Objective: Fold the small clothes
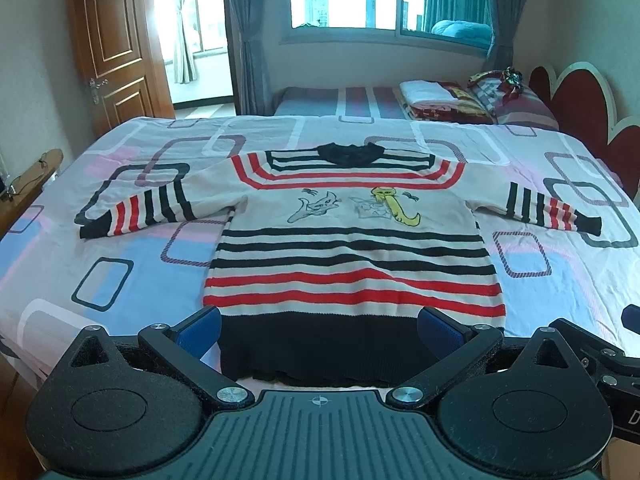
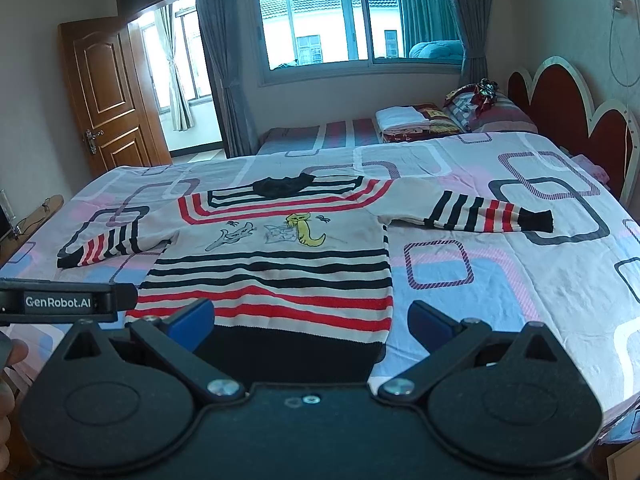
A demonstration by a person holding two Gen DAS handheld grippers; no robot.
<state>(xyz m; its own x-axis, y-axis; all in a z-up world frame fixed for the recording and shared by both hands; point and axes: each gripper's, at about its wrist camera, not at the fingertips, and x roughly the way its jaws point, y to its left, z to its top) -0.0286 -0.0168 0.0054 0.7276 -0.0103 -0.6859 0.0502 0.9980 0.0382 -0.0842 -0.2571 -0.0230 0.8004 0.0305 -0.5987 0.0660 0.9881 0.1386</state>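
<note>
A small cream sweater (image 1: pixel 352 236) with black and red stripes and cartoon cats lies flat on the bed, face up, both sleeves spread out sideways. Its black hem hangs at the near bed edge. My left gripper (image 1: pixel 320 332) hovers open over that hem, blue pads wide apart, nothing between them. In the right wrist view the same sweater (image 2: pixel 272 256) lies left of centre. My right gripper (image 2: pixel 310 326) is open above the hem's right corner, holding nothing. The left gripper's body (image 2: pixel 60 300) shows at the left edge.
The bed (image 1: pixel 120 272) has a sheet printed with rounded rectangles. A second bed (image 1: pixel 360 104) with folded bedding and pillows (image 1: pixel 448 100) lies behind. A red headboard (image 1: pixel 580 108) is at right, a wooden door (image 1: pixel 116 52) at left. A hand (image 2: pixel 8 360) shows at the left.
</note>
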